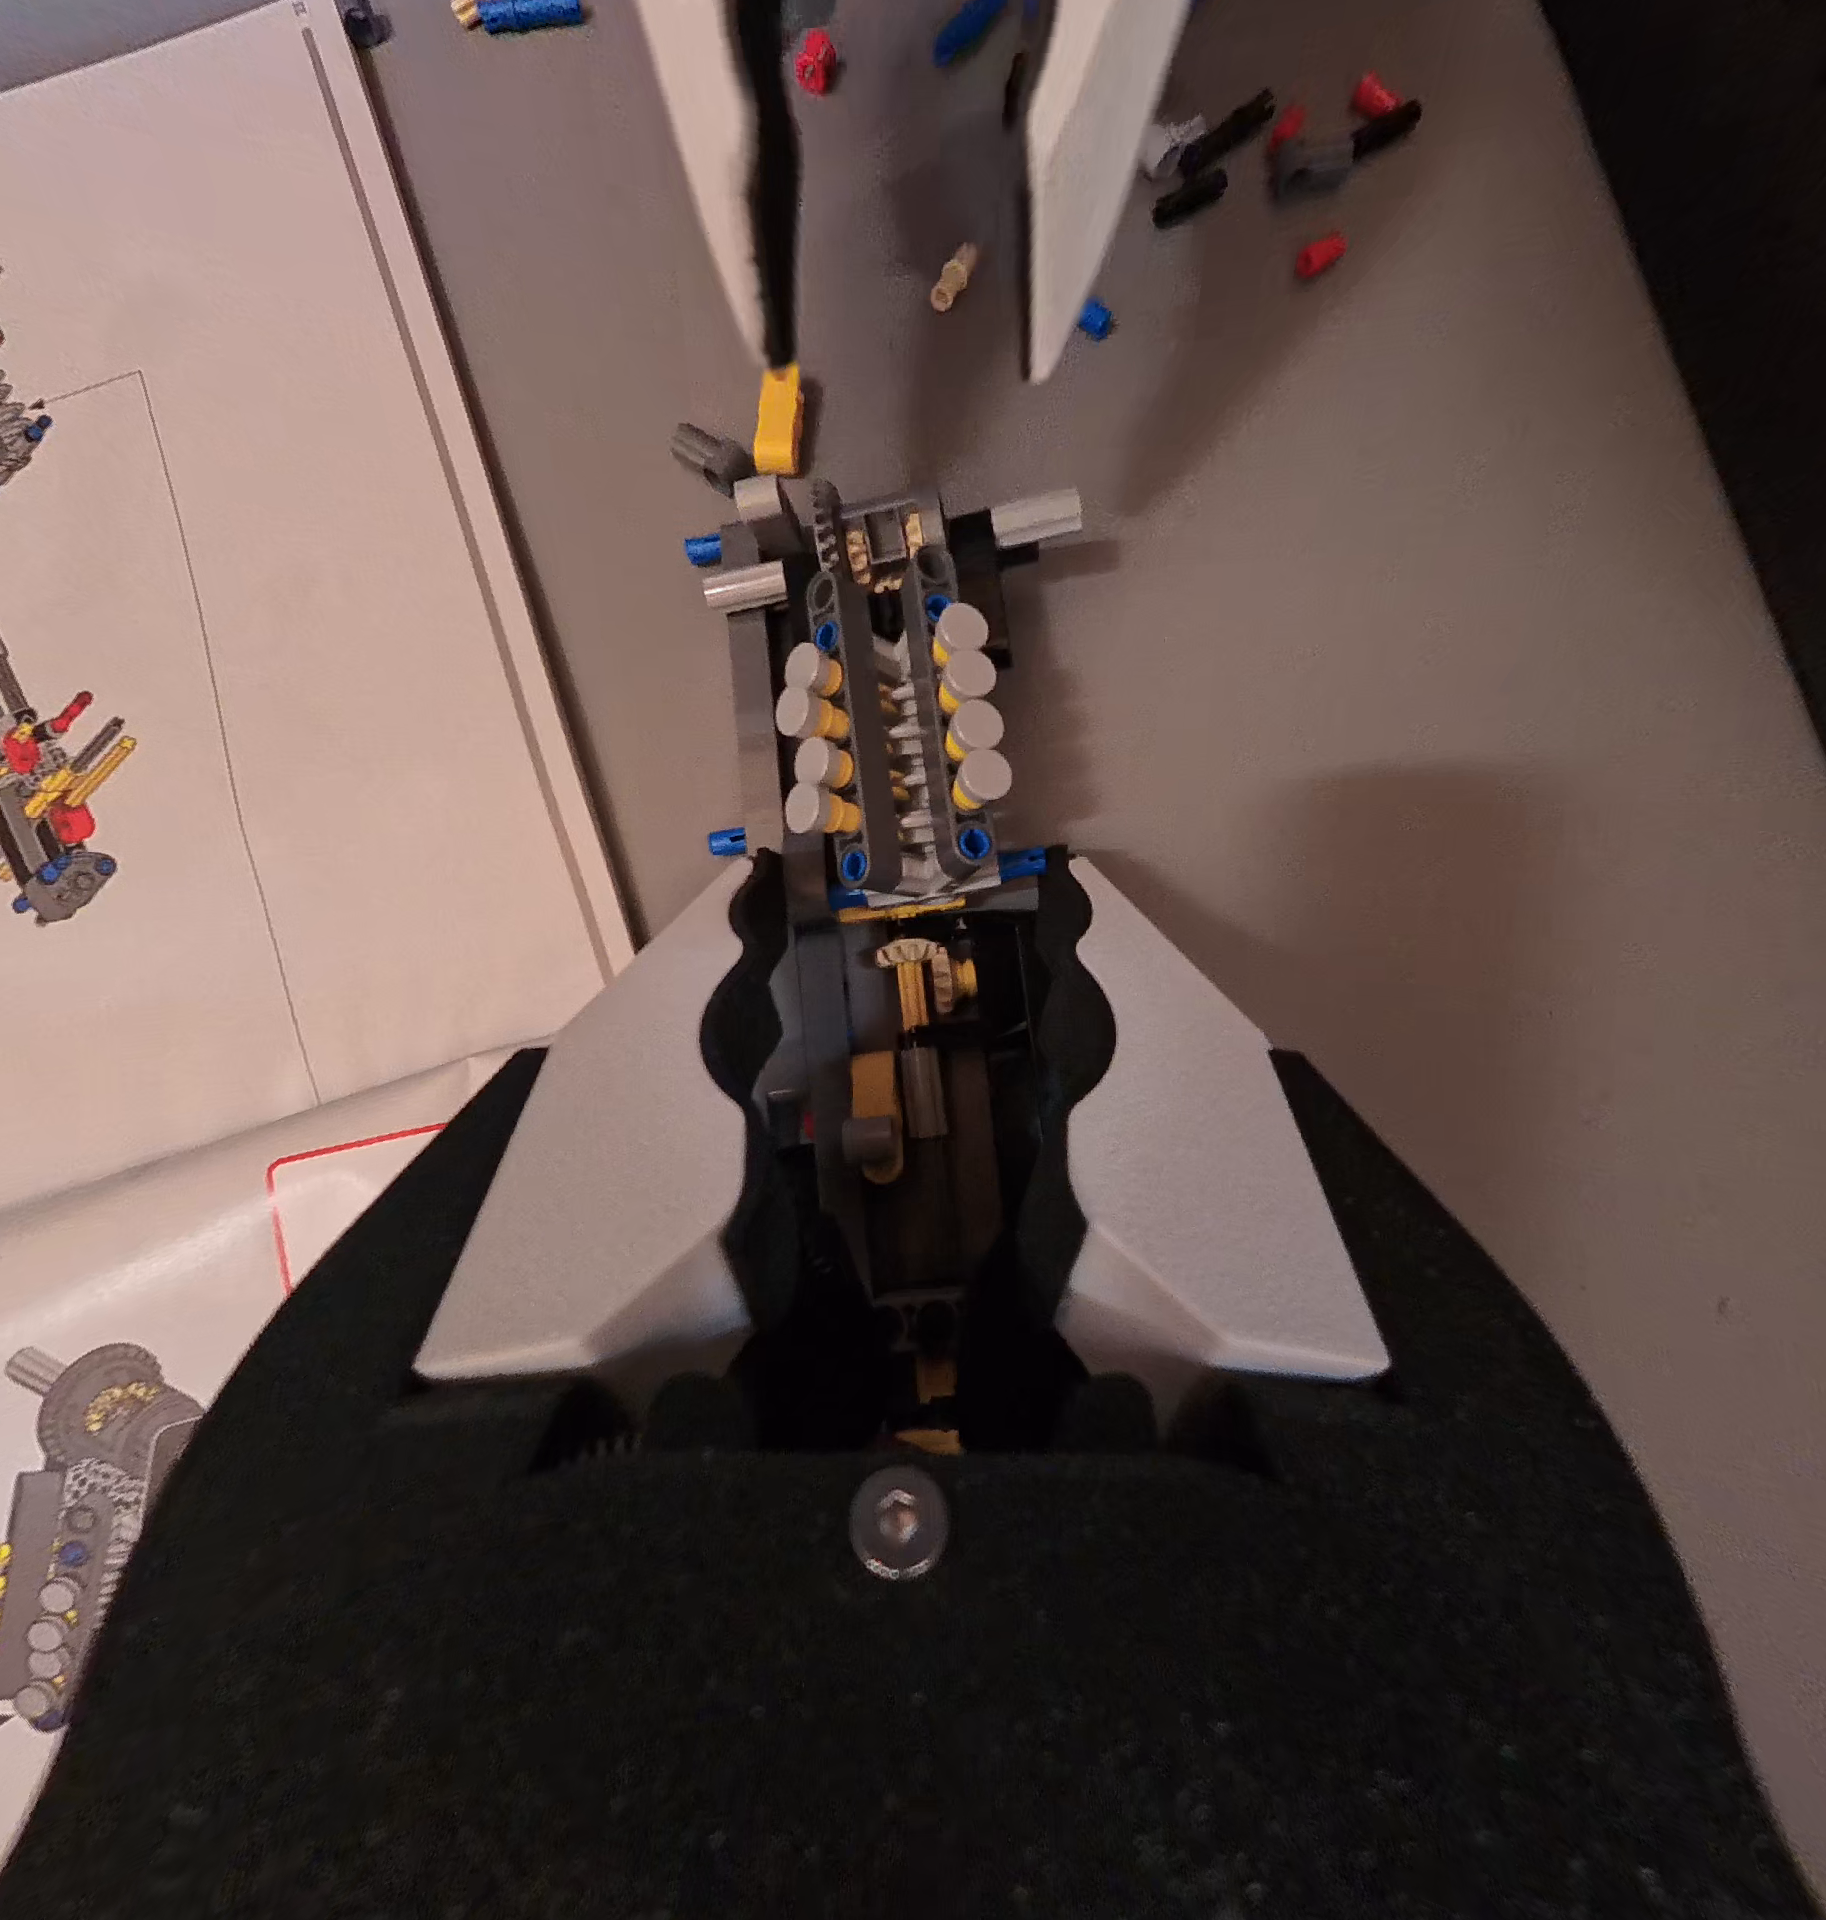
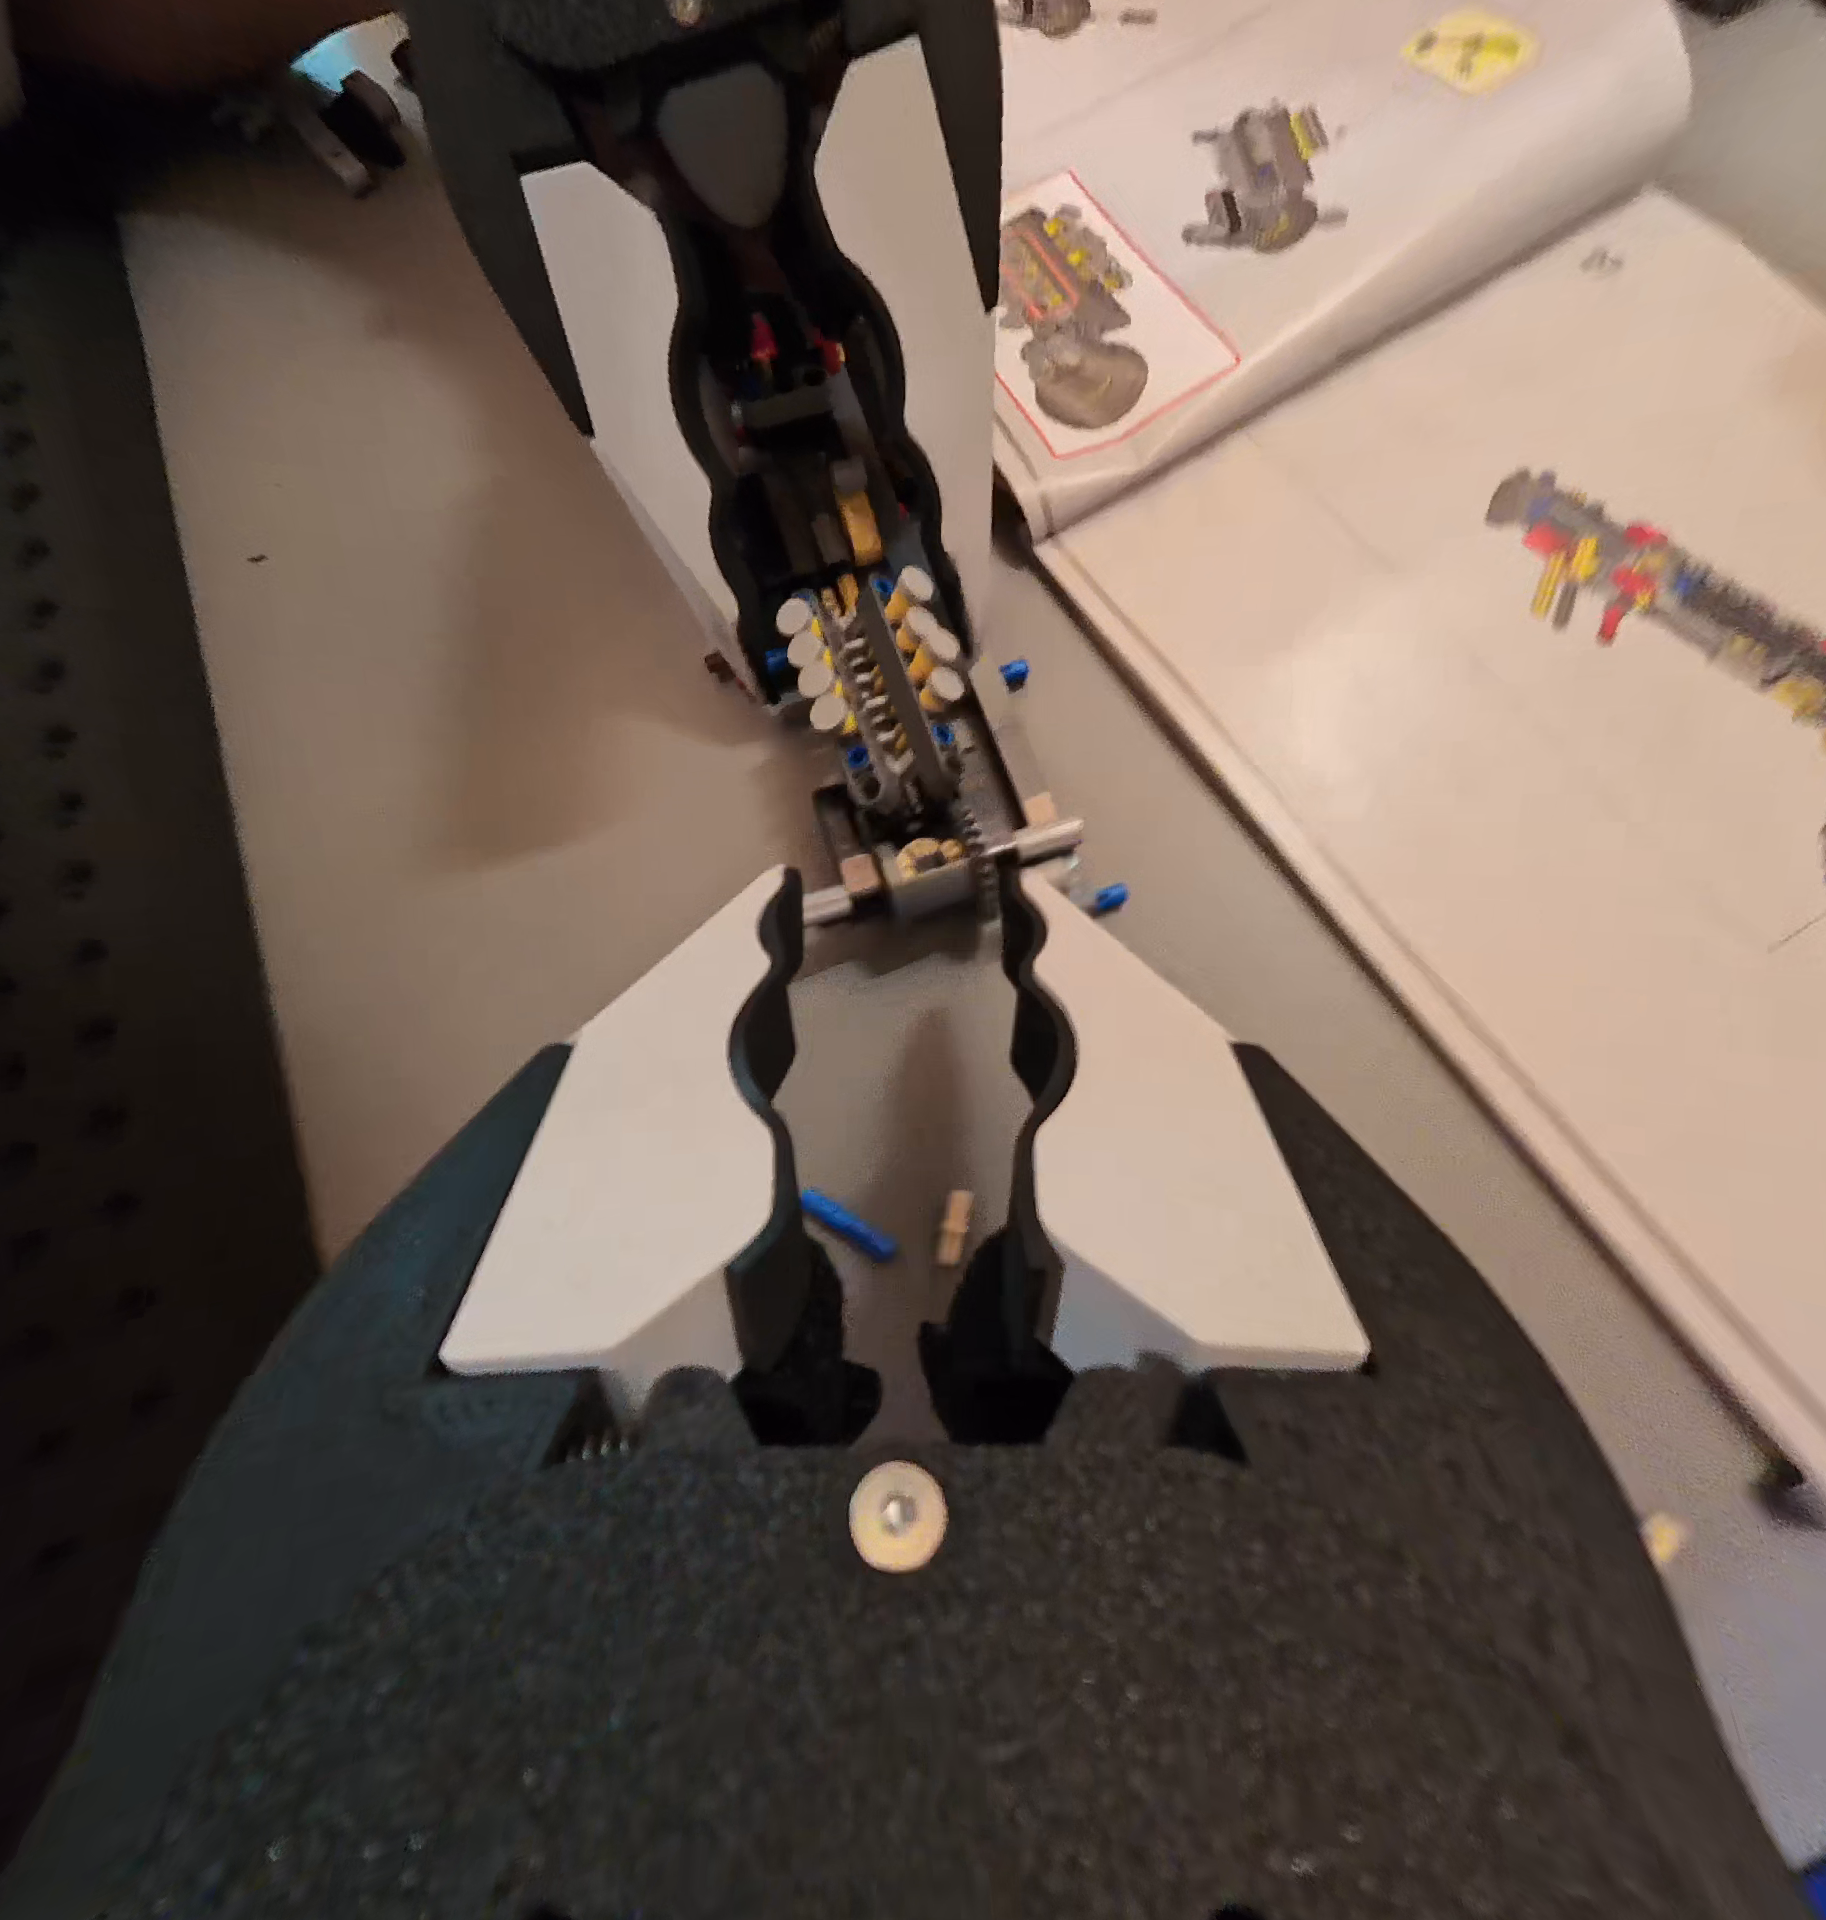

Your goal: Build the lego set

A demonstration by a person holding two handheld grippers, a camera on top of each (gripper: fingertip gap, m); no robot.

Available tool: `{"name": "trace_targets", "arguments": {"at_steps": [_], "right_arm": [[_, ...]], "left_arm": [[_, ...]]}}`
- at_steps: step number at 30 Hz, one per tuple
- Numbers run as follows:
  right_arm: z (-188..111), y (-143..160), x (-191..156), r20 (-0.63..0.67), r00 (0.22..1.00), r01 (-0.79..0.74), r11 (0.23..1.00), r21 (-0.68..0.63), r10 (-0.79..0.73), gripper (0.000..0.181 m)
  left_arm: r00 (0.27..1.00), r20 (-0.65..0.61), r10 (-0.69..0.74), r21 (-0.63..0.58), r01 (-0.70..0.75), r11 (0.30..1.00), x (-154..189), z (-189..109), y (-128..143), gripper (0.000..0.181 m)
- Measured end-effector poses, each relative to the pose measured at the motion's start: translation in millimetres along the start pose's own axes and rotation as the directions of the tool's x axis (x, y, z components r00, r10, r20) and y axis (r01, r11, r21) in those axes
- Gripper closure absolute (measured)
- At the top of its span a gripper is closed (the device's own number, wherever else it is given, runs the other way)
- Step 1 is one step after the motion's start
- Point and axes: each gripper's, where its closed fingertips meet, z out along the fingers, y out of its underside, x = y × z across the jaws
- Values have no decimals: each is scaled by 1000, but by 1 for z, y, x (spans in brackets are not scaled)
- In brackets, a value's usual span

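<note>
Black wavy pads of the left gripper [image 1: 904,883] are clamping the rear of the lego engine assembly [image 1: 888,717], which is lying on the grey table [image 1: 1408,675] beside the open instruction booklet [image 1: 213,623]. Facing it, the right gripper [image 2: 901,894] is standing parted and empty, its tips just at the assembly's axle end, while a blue pin [image 2: 849,1224] and a tan pin [image 2: 953,1226] are lying between its fingers.
</note>
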Motion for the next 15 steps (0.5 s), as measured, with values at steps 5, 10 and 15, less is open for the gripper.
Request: {"name": "trace_targets", "arguments": {"at_steps": [5,10,15], "right_arm": [[11,21,-15,-112,992,-57,995,-80,48,143],[22,17,-25,-157,981,-121,992,-23,116,151],[14,12,-24,-217,955,-193,980,52,200,152]], "left_arm": [[1000,-15,-13,11,13,1000,0,0,-1,134],[1000,-19,-9,14,10,1000,1,0,-1,134],[1000,-1,27,6,-27,1000,1,0,0,134]]}}
